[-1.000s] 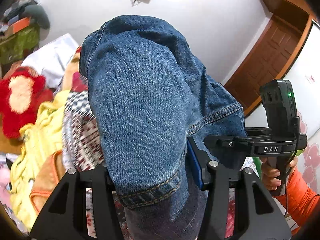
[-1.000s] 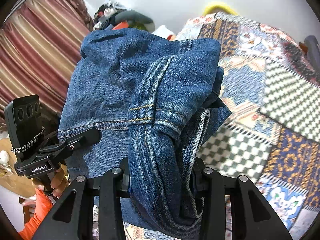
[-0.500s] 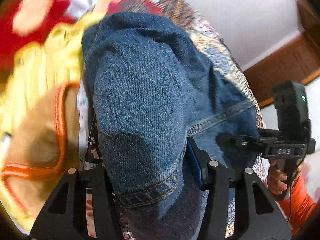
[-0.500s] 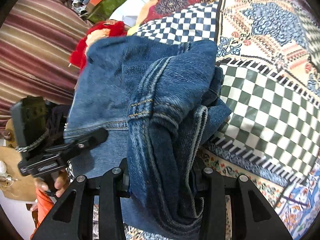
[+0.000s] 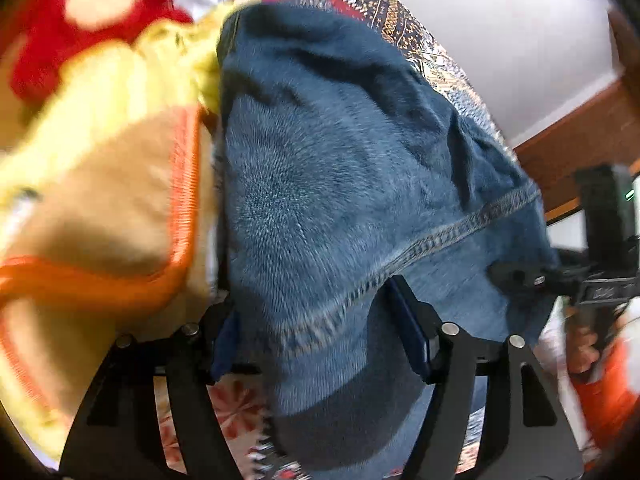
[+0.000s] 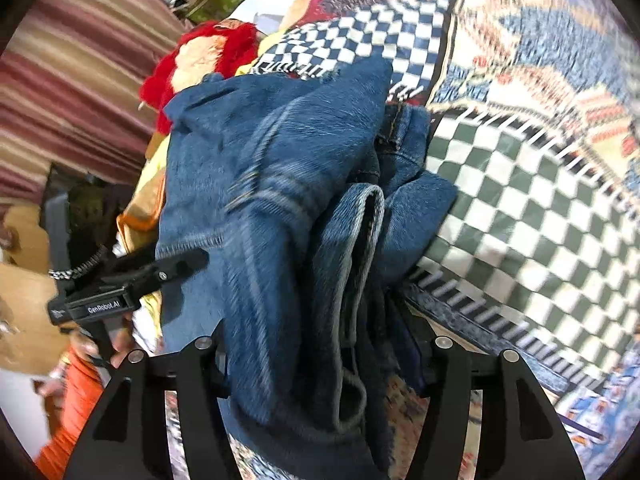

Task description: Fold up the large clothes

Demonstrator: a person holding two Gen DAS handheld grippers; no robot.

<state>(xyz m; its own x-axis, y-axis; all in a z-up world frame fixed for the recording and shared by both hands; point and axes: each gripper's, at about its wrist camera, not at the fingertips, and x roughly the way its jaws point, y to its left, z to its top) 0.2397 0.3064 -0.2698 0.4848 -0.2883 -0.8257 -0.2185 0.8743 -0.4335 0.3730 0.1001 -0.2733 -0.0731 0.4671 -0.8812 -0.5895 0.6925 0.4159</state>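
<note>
A pair of blue denim jeans [image 5: 340, 184] is bunched up and fills the middle of both views. My left gripper [image 5: 320, 332] is shut on a hemmed fold of the jeans. My right gripper [image 6: 324, 344] is shut on a thick bundle of the jeans [image 6: 280, 200], with seams and a rolled edge between the fingers. Each gripper shows in the other's view: the right one [image 5: 600, 280] at the far right, the left one [image 6: 120, 292] at the left. The jeans hang low over the patchwork bedspread [image 6: 520, 200].
A pile of clothes lies to the left: a yellow garment [image 5: 100, 92], a tan one with orange trim [image 5: 120, 220] and a red plush toy [image 6: 200, 60]. A striped curtain [image 6: 72, 60] stands at the far left. A wooden door frame [image 5: 580, 152] is at the right.
Both grippers have tilted down and lowered with the jeans toward the bed. The clothes pile and the bedspread are nearer and larger. Both grips still hold.
</note>
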